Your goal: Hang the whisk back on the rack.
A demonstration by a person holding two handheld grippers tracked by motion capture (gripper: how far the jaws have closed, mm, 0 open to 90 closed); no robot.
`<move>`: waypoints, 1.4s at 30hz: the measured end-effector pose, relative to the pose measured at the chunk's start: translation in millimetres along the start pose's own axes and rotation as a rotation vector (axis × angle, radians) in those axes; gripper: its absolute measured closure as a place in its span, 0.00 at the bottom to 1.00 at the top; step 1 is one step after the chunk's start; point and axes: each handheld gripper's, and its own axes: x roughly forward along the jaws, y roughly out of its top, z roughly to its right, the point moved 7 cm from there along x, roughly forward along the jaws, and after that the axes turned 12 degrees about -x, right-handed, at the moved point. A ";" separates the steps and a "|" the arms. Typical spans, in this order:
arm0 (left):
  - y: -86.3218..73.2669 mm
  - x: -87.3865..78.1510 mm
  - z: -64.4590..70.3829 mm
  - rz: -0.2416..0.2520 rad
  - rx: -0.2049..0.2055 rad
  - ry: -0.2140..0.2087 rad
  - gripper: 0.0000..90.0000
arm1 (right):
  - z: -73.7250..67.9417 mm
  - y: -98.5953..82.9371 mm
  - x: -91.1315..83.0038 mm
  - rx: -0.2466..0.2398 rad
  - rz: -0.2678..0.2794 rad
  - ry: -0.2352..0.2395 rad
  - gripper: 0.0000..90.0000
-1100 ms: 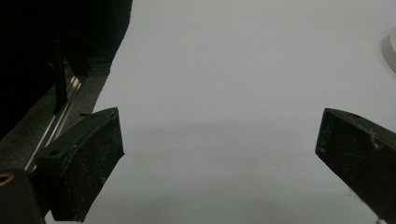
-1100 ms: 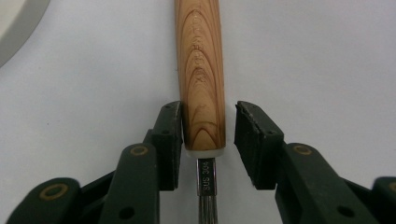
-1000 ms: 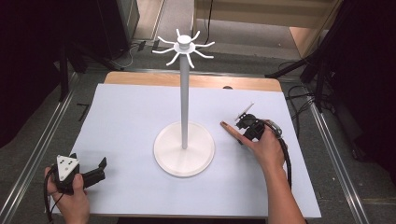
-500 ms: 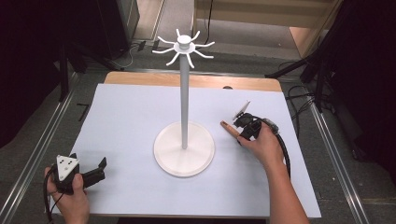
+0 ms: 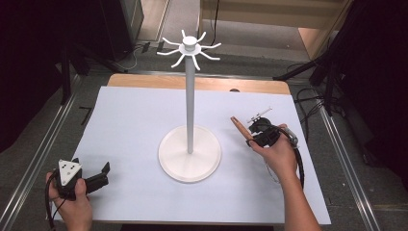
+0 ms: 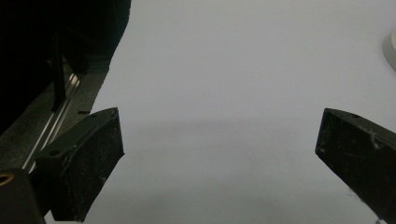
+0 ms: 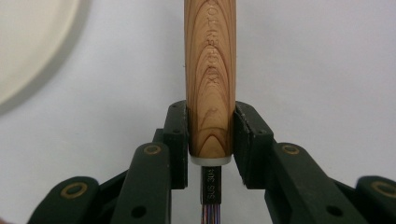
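Two black fingers of the right gripper (image 7: 210, 140) are clamped on a wooden handle (image 7: 210, 70), right of the stand (image 5: 190, 154). At the worktop's (image 5: 130, 125) near left, the left gripper (image 5: 98, 175) is spread, holding nothing.

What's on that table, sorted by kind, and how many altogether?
White stand with hooks: 1
Wooden-handled utensil, clamped in the right tongs: 1
Handheld tongs, counting the open left tongs: 2
Total: 4

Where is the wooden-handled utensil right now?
In the high view, the wooden-handled utensil is right of the white stand's round base, clamped in the right gripper above the white table cover.
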 end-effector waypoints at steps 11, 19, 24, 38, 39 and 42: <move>0.0 0.0 -0.1 0.000 0.000 -0.001 0.02 | -11.0 11.5 -40.9 0.030 0.272 0.014 0.78; 0.0 -0.1 0.0 0.000 0.000 -0.001 0.02 | -22.2 16.7 -62.9 0.054 0.431 0.032 0.78; 0.0 -0.2 0.0 -0.001 0.000 -0.002 0.02 | -24.4 17.9 -69.0 0.061 0.476 0.036 0.78; 0.0 -0.1 0.0 0.000 0.000 -0.001 0.02 | -33.8 25.2 -90.9 0.068 0.662 0.036 0.78; -0.1 -0.1 -0.1 -0.001 0.000 -0.001 0.02 | -34.5 26.1 -93.5 0.073 0.680 0.037 0.78; 0.0 -0.1 -0.1 -0.001 -0.001 -0.001 0.02 | -37.0 28.3 -101.4 0.075 0.724 0.046 0.78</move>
